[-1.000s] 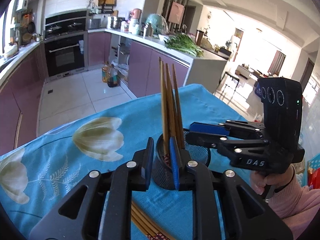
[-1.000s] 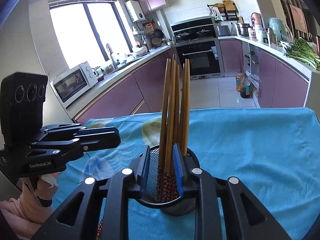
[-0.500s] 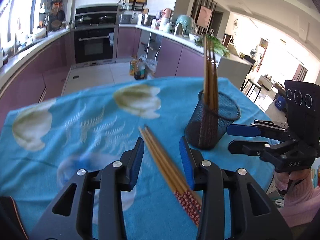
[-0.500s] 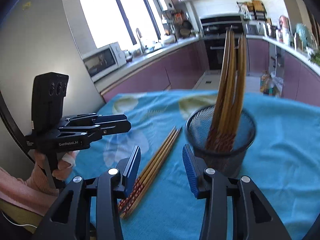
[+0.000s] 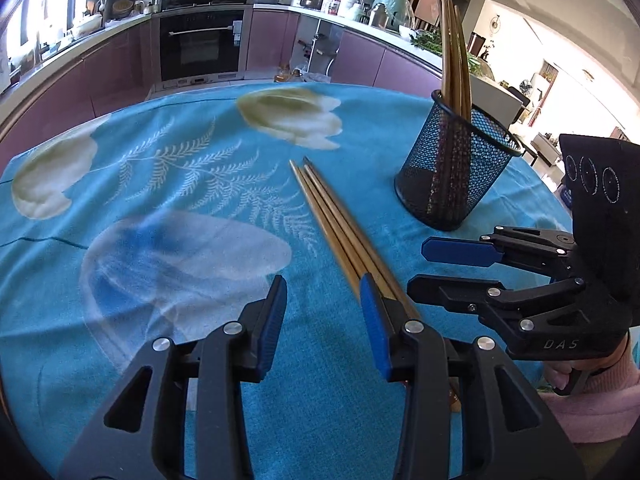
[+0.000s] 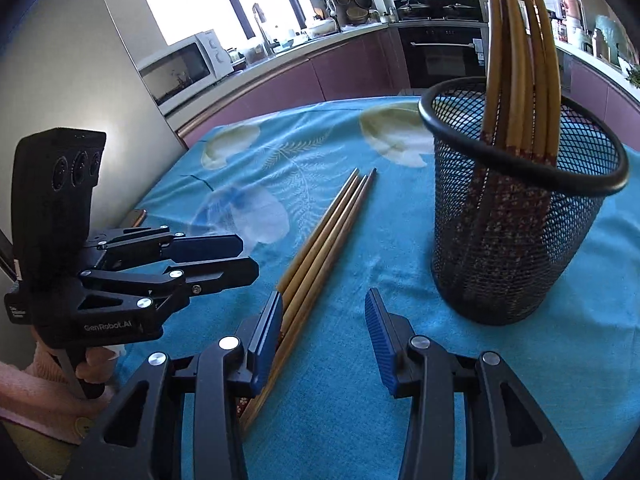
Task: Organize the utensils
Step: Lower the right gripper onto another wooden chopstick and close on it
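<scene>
A black mesh holder (image 5: 456, 168) (image 6: 520, 220) stands on the blue flowered tablecloth with several wooden chopsticks (image 5: 452, 52) (image 6: 520, 52) upright in it. A bundle of loose chopsticks (image 5: 336, 224) (image 6: 324, 240) lies flat on the cloth beside the holder. My left gripper (image 5: 322, 320) is open and empty, low over the near end of the loose bundle. My right gripper (image 6: 324, 328) is open and empty, between the bundle and the holder. Each gripper shows in the other's view, the right (image 5: 440, 264) and the left (image 6: 236, 256), both with jaws apart.
The tablecloth (image 5: 160, 200) covers a round table. A kitchen counter with an oven (image 5: 200, 44) lies beyond it, and a microwave (image 6: 180, 68) stands on the counter to the left. A thin dark object (image 6: 134, 216) lies at the table's left edge.
Both grippers have backed away from the holder and opened. The chopsticks they held a second ago now stand in the holder, and the loose bundle has come into view.
</scene>
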A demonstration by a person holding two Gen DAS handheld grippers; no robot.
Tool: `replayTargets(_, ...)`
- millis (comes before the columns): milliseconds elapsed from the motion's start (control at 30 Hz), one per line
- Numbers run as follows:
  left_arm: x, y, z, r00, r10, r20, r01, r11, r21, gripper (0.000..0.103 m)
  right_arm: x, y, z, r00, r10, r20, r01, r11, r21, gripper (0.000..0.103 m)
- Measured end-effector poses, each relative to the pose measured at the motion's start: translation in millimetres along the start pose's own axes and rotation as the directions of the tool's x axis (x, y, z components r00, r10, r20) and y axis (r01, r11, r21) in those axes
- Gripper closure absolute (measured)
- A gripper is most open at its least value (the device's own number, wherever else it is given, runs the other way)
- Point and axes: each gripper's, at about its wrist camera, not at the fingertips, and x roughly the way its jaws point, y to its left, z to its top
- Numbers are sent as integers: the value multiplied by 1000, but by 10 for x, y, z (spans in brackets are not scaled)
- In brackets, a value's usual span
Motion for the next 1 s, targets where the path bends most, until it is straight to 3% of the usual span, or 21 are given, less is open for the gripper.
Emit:
replayTargets(800,94,-41,12,1000,-4,-20,5,1000,16,62,97,103,-21,995,-100,-10,99,994,-51,64)
replayTargets(1000,122,-47,21,1000,-2,-23,3,1000,19,62,89,76,-12,994,-111,-16,111,993,-39,70)
